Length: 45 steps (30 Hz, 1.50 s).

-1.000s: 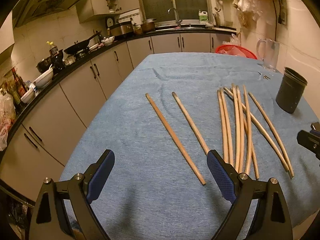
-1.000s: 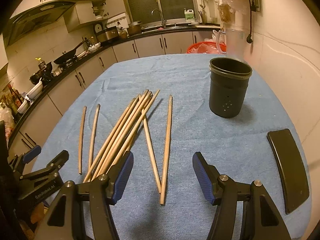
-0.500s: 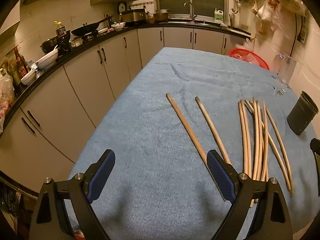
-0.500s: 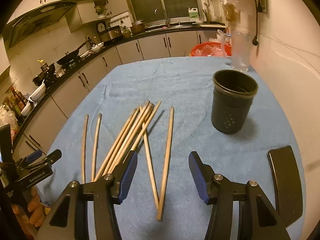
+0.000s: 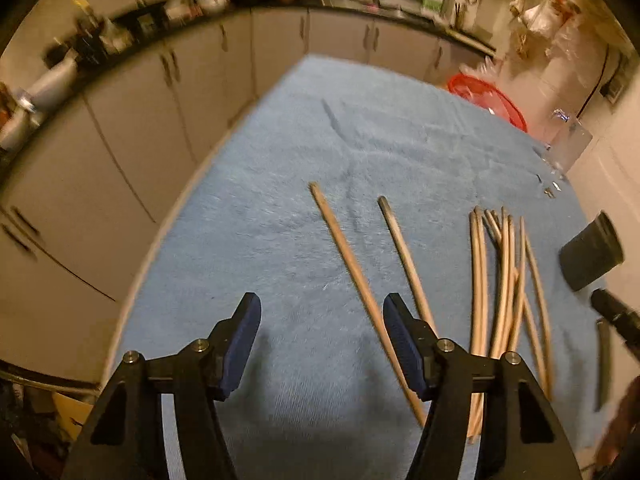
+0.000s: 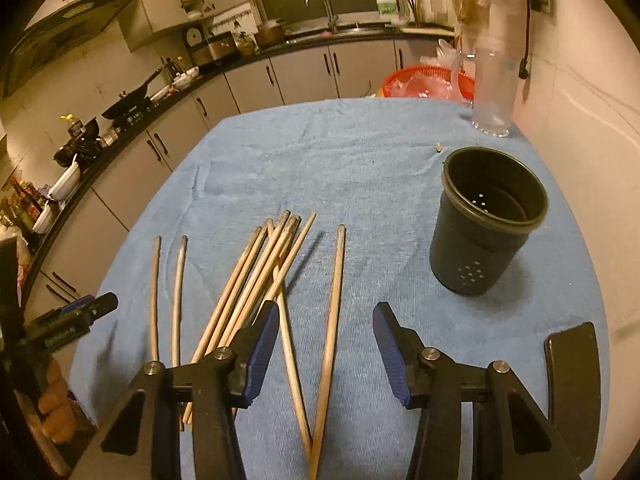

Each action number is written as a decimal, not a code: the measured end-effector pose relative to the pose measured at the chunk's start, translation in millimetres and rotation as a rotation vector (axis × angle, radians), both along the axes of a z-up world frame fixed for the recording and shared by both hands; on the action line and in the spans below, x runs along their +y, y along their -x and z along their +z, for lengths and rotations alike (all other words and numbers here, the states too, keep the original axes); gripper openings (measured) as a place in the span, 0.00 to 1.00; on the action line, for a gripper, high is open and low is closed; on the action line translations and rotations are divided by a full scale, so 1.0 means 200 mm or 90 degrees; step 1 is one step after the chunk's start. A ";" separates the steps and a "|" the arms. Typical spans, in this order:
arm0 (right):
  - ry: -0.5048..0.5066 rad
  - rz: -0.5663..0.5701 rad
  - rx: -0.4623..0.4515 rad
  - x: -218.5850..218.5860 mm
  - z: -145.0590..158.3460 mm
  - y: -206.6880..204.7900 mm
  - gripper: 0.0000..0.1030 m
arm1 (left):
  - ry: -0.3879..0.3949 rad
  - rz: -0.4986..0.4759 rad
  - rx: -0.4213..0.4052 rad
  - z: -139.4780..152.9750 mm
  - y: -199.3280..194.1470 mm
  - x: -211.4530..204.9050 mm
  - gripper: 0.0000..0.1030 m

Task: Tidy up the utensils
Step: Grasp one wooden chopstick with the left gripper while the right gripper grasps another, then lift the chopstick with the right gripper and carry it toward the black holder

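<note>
1. Progress: nothing sorted yet. Black holder cup (image 6: 486,236) stands upright on the blue towel (image 6: 360,152), looks empty inside, only drain holes showing.
2. All chopsticks lie flat on the towel. Main bundle (image 6: 256,280) is loosely fanned, some sticks crossing; I count about 6, exact number hard to tell.
3. 2 loose chopsticks (image 6: 166,292) lie apart on the bundle's left in the right wrist view; 2 more form a V (image 6: 320,340) on its right, tips meeting near the camera.
4. Left gripper (image 5: 320,344): jaws have just been closing, now partly open, nothing gripped. 1 of the loose chopsticks (image 5: 360,280) runs close past its right pad; contact unclear, pads not pressing it.
5. Right gripper (image 6: 324,356): jaws have just been closing too, partly open, holding nothing. The V pair lies on the towel below the gap between the pads.
6. Cup is well apart from the bundle, toward the wall side.
7. Left to do, my read: grasp sticks, likely the V pair first, and drop all into the cup.
</note>
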State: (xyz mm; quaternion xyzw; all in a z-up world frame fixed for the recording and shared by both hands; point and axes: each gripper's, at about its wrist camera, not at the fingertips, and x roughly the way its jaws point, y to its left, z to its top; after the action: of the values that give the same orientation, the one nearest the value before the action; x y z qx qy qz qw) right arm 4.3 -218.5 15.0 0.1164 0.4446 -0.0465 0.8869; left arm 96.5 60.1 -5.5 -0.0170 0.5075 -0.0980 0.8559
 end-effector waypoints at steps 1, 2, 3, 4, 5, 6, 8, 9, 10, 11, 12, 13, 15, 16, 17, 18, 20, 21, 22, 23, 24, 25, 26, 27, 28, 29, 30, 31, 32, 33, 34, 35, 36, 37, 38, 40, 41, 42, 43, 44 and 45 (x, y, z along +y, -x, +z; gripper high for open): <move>0.004 0.001 0.004 0.00 0.00 -0.02 0.50 | 0.018 0.006 0.022 0.00 -0.06 0.02 0.55; 0.005 0.000 0.006 -0.01 0.00 -0.04 0.50 | 0.027 0.007 0.035 -0.01 -0.09 0.01 0.53; 0.006 -0.003 0.006 -0.01 0.00 -0.05 0.50 | 0.030 -0.001 0.053 -0.01 -0.16 0.00 0.53; 0.004 -0.006 0.006 -0.02 0.01 -0.06 0.50 | 0.031 0.000 0.066 -0.02 -0.20 -0.01 0.50; 0.003 -0.007 0.007 -0.02 0.01 -0.07 0.50 | 0.036 0.007 0.083 -0.04 -0.25 -0.01 0.46; 0.004 -0.010 0.009 -0.02 0.01 -0.08 0.50 | 0.038 0.009 0.091 -0.05 -0.28 -0.02 0.45; 0.005 -0.016 0.010 -0.02 0.01 -0.09 0.50 | 0.031 0.013 0.114 -0.09 -0.37 -0.05 0.37; 0.006 -0.020 0.015 -0.03 0.00 -0.10 0.50 | 0.027 0.020 0.118 -0.10 -0.39 -0.05 0.34; 0.003 -0.023 0.021 -0.04 0.00 -0.12 0.50 | 0.024 0.018 0.123 -0.12 -0.43 -0.08 0.32; -0.004 -0.024 0.025 -0.04 -0.01 -0.12 0.50 | 0.018 0.012 0.128 -0.14 -0.47 -0.09 0.30; -0.009 -0.024 0.029 -0.05 -0.01 -0.13 0.50 | 0.012 0.017 0.134 -0.15 -0.48 -0.10 0.28; -0.007 -0.024 0.033 -0.05 -0.01 -0.15 0.50 | 0.008 0.028 0.142 -0.17 -0.50 -0.10 0.23; -0.002 -0.028 0.040 -0.05 -0.02 -0.17 0.50 | 0.006 0.017 0.154 -0.20 -0.52 -0.14 0.22; -0.005 -0.030 0.044 -0.06 -0.02 -0.19 0.50 | -0.010 0.020 0.143 -0.19 -0.52 -0.16 0.21; -0.007 -0.033 0.053 -0.06 -0.03 -0.21 0.50 | -0.024 0.017 0.143 -0.19 -0.51 -0.17 0.19; -0.003 -0.033 0.058 -0.06 -0.04 -0.23 0.50 | -0.030 0.012 0.143 -0.20 -0.51 -0.19 0.18; 0.003 -0.031 0.071 -0.06 -0.06 -0.28 0.50 | -0.060 0.000 0.135 -0.20 -0.47 -0.21 0.11; 0.008 -0.029 0.083 -0.05 -0.08 -0.31 0.50 | -0.066 -0.005 0.136 -0.20 -0.46 -0.22 0.11; 0.014 -0.028 0.089 -0.04 -0.09 -0.33 0.50 | -0.072 -0.011 0.137 -0.20 -0.45 -0.22 0.11; 0.021 -0.028 0.094 -0.04 -0.10 -0.36 0.47 | -0.074 -0.014 0.139 -0.20 -0.45 -0.22 0.11; 0.029 -0.028 0.102 -0.03 -0.11 -0.39 0.43 | -0.075 -0.018 0.142 -0.20 -0.45 -0.22 0.11; 0.034 -0.028 0.116 -0.03 -0.13 -0.42 0.42 | -0.078 -0.022 0.146 -0.20 -0.46 -0.23 0.11; 0.035 -0.028 0.127 -0.03 -0.15 -0.44 0.39 | -0.087 -0.028 0.149 -0.21 -0.46 -0.25 0.12; 0.036 -0.027 0.142 -0.04 -0.18 -0.48 0.39 | -0.098 -0.033 0.150 -0.21 -0.48 -0.27 0.12; 0.037 -0.026 0.150 -0.04 -0.20 -0.50 0.38 | -0.107 -0.038 0.148 -0.20 -0.49 -0.28 0.13; 0.040 -0.025 0.156 -0.03 -0.21 -0.51 0.38 | -0.119 -0.044 0.145 -0.20 -0.50 -0.30 0.13; 0.046 -0.024 0.164 -0.03 -0.22 -0.53 0.38 | -0.130 -0.052 0.139 -0.19 -0.50 -0.32 0.13; 0.049 -0.022 0.172 -0.04 -0.24 -0.56 0.37 | -0.139 -0.057 0.135 -0.20 -0.51 -0.34 0.13; 0.049 -0.023 0.177 -0.05 -0.25 -0.57 0.32 | -0.141 -0.056 0.134 -0.19 -0.52 -0.35 0.13; 0.051 -0.020 0.182 -0.04 -0.27 -0.58 0.29 | -0.142 -0.055 0.135 -0.18 -0.52 -0.37 0.13; 0.057 -0.017 0.192 -0.03 -0.29 -0.60 0.28 | -0.146 -0.058 0.133 -0.18 -0.53 -0.38 0.12; 0.056 -0.014 0.202 -0.03 -0.31 -0.61 0.25 | -0.148 -0.058 0.128 -0.17 -0.53 -0.39 0.12; 0.056 -0.011 0.199 -0.03 -0.32 -0.62 0.20 | -0.150 -0.059 0.124 -0.18 -0.54 -0.39 0.11; 0.063 -0.005 0.204 -0.02 -0.32 -0.62 0.18 | -0.149 -0.059 0.114 -0.18 -0.53 -0.40 0.10; 0.058 0.001 0.198 -0.01 -0.32 -0.63 0.08 | -0.144 -0.059 0.109 -0.18 -0.52 -0.41 0.09; 0.031 0.009 0.190 -0.02 -0.31 -0.62 0.07 | -0.104 -0.069 0.107 -0.17 -0.49 -0.41 0.07; 0.027 0.006 0.186 -0.02 -0.31 -0.61 0.07 | -0.086 -0.078 0.105 -0.13 -0.47 -0.38 0.07; 0.026 0.001 0.174 -0.02 -0.28 -0.59 0.07 | -0.079 -0.083 0.098 -0.11 -0.45 -0.38 0.07; 0.021 0.000 0.157 -0.02 -0.25 -0.57 0.07 | -0.070 -0.087 0.081 -0.09 -0.42 -0.38 0.07; 0.015 -0.003 0.142 -0.02 -0.22 -0.54 0.07 | -0.059 -0.090 0.063 -0.05 -0.40 -0.37 0.07; 0.015 -0.007 0.125 -0.03 -0.18 -0.50 0.07 | -0.051 -0.093 0.054 -0.02 -0.39 -0.38 0.07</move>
State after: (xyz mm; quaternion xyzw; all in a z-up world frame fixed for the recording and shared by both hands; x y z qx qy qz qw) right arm 105.3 -223.7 -20.9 0.1031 0.5279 -0.0683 0.8403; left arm 173.9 -15.2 -10.4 0.0500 0.5467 -0.1393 0.8241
